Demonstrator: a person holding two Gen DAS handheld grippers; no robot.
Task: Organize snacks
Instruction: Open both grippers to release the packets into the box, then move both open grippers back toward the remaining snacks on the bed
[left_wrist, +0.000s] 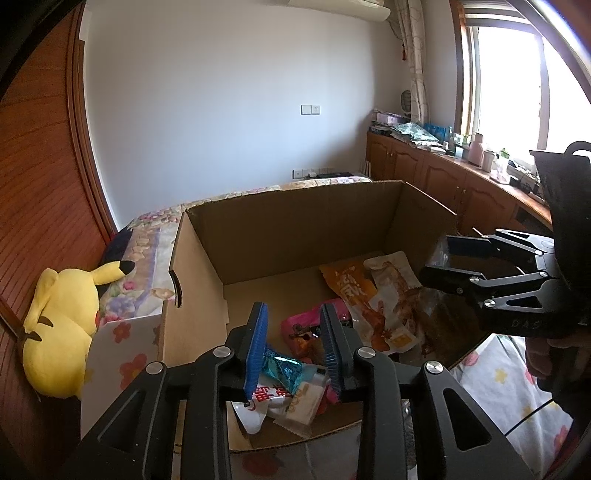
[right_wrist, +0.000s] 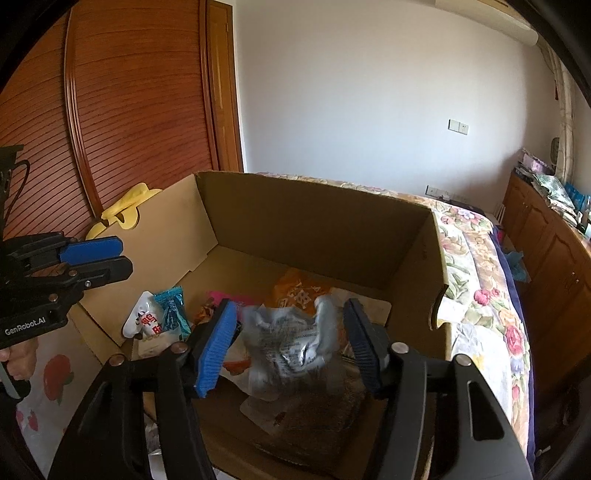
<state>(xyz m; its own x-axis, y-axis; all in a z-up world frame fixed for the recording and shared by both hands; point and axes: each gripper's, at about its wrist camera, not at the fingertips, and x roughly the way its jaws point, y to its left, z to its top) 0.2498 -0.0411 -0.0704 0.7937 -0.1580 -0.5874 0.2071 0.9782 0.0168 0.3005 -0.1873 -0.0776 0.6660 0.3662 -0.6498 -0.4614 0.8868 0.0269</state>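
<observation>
My box (left_wrist: 295, 236) sits open on the flowered bed (right_wrist: 476, 266), and the snacks lie on its floor. At the box's right side are an orange bag (left_wrist: 351, 288) and a pale bag with brown print (left_wrist: 395, 291), overlapping. Nearer the front edge lie a pink packet (left_wrist: 303, 326), a teal foil sweet (left_wrist: 286, 371), a white pouch with red characters (left_wrist: 266, 400) and a small white wrapper (left_wrist: 304, 404), all heaped together.

My left gripper (left_wrist: 293, 349) hangs over that front heap, tilted down, its blue pads (left_wrist: 256, 347) a narrow gap apart. Nothing is pinched; the teal sweet lies below and between them.

My right gripper (right_wrist: 291, 345) points down into the box's right side with its jaws wide. A crumpled clear bag with grey print (right_wrist: 291, 343) shows blurred between the pads; whether they press on it I cannot tell. Under it lies a dark brown pack (right_wrist: 317, 413).

A yellow plush (left_wrist: 62, 325) lies on the bed outside the box's left wall.
</observation>
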